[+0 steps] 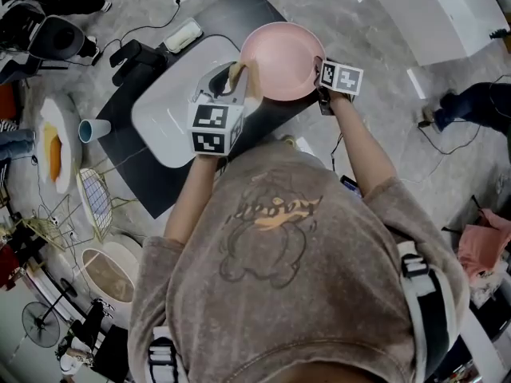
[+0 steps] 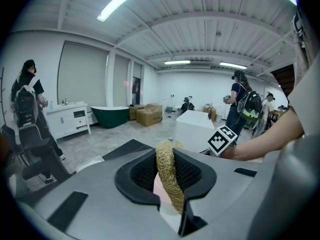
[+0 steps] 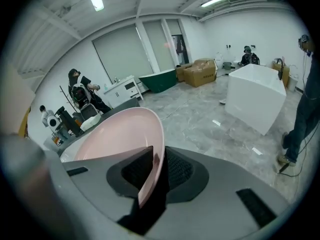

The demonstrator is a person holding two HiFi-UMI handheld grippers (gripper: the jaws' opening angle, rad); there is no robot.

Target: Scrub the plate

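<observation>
A dark rectangular tabletop (image 1: 239,14) stands aslant on a grey marbled floor (image 1: 383,126). A broad white basin (image 1: 160,126) takes up its middle. Near the far corner lies a small pale oblong block (image 1: 184,36), possibly a sponge, and just beside it a black object (image 1: 134,57) straddles the left edge. A light blue cup (image 1: 94,130) stands at that same edge; whether it rests on the tabletop or beside it is unclear.

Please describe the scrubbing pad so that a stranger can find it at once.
Find the white basin on the dark table. Over it, beside the pink plate, the left gripper is shut on a scrubbing pad. It is the only straw-coloured, coarse, fibrous thing there.
</observation>
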